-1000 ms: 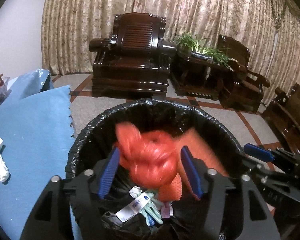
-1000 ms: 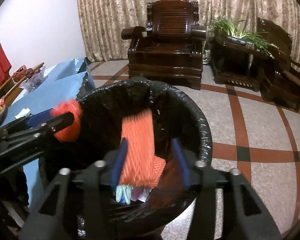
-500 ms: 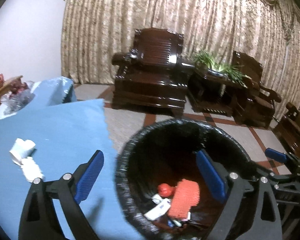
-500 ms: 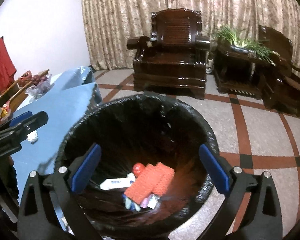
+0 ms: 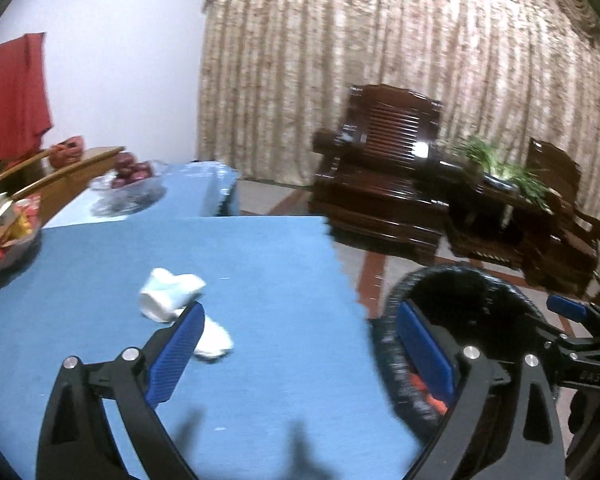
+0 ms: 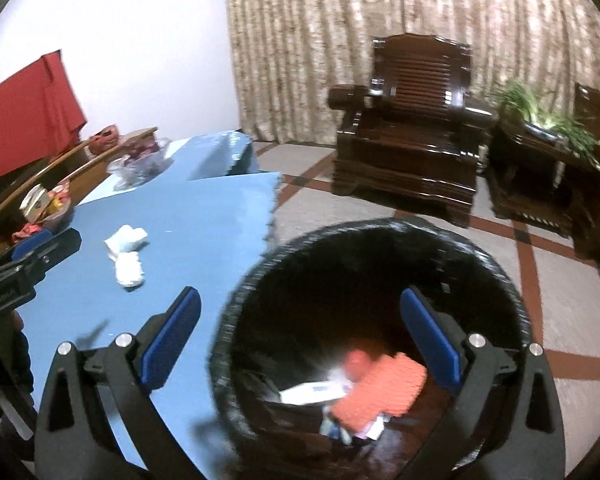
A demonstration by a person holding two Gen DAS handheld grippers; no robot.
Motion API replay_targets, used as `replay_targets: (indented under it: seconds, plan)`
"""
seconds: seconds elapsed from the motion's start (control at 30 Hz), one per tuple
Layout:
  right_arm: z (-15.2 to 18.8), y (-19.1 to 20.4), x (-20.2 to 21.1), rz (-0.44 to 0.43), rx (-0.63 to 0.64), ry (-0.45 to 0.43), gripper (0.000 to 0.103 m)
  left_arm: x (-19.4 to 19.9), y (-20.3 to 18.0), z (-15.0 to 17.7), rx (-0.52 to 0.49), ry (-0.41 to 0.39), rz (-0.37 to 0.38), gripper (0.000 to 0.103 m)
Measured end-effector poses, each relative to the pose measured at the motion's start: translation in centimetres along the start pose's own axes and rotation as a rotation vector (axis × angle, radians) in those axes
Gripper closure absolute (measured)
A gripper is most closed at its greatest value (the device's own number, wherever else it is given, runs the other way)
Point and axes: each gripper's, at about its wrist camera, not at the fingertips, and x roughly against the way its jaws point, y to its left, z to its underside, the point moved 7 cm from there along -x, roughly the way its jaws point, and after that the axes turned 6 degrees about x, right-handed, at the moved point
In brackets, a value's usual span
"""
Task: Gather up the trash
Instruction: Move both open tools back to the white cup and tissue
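The left tongs [image 5: 300, 344] are standing wide open over the near edge of the surface [image 5: 260, 264], which is wearing a blue cloth; nothing is sitting between their blue pads [image 5: 172, 356]; one finger is hanging above the cloth and the other above the rim of the bin. The right tongs [image 6: 300, 336] are also gaping fully, holding nothing; they are hovering over the black-lined trash bin [image 6: 512, 304], which is standing on the floor just beside the corner of the surface. Inside the bin, an orange foam net [image 6: 384, 392] is lying on top of a white wrapper [image 6: 312, 390] and other small scraps; a round reddish piece [image 6: 356, 360] is sitting against it, too blurred to name. Two crumpled white tissues [image 5: 172, 296] are lying on the blue cloth, touching each other, just past the left finger of the left tongs and well apart from the bin. Bowls of fruit and snacks [image 5: 8, 220] are resting at the far side of the surface.
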Motion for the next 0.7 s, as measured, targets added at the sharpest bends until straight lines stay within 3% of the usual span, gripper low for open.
replay_targets:
  seconds: [0.37,0.7]
  plan:
    - [-2.6,9.6,-3.3,-0.126,0.102,-0.01,0.006,2.2,11.8,0.2,0.081,-0.024,-0.184,0.009]
    - [-3.9,17.0,-8.7,-0.197,0.154,0.011,0.006,1.3,18.6,0.8,0.12,-0.014,-0.262,0.009]
